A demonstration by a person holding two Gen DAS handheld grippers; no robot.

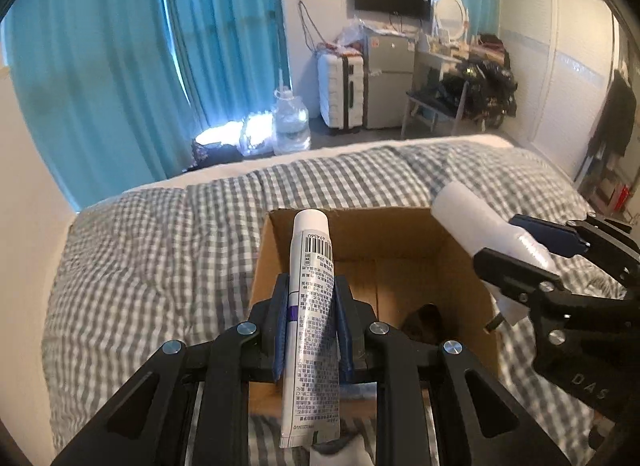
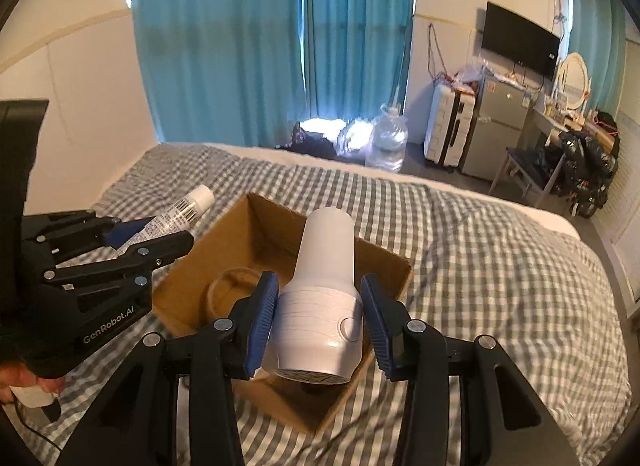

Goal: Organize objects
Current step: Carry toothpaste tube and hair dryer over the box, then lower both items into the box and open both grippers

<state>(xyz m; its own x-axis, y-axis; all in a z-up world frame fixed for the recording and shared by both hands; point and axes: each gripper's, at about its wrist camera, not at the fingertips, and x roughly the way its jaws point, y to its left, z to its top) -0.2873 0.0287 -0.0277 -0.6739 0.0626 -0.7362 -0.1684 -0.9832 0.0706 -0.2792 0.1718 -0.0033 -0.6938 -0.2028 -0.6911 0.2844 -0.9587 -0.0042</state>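
Left gripper (image 1: 310,306): black frame, ribbed blue pads pressed against a slim white plastic tube (image 1: 310,330) with printed text, barcode and flat crimped tail; cap end raised over an open brown corrugated cardboard box (image 1: 264,262). Right gripper (image 2: 318,316): blue pads clamped on the ridged lower body of a white matte plastic plug-in device (image 2: 324,298), smooth cylindrical neck pointing forward, above the same box. Inside the box: a round brown ring-shaped item (image 2: 230,286), material unclear. Box resting on a soft, wrinkled grey-and-white checked quilt (image 2: 500,266).
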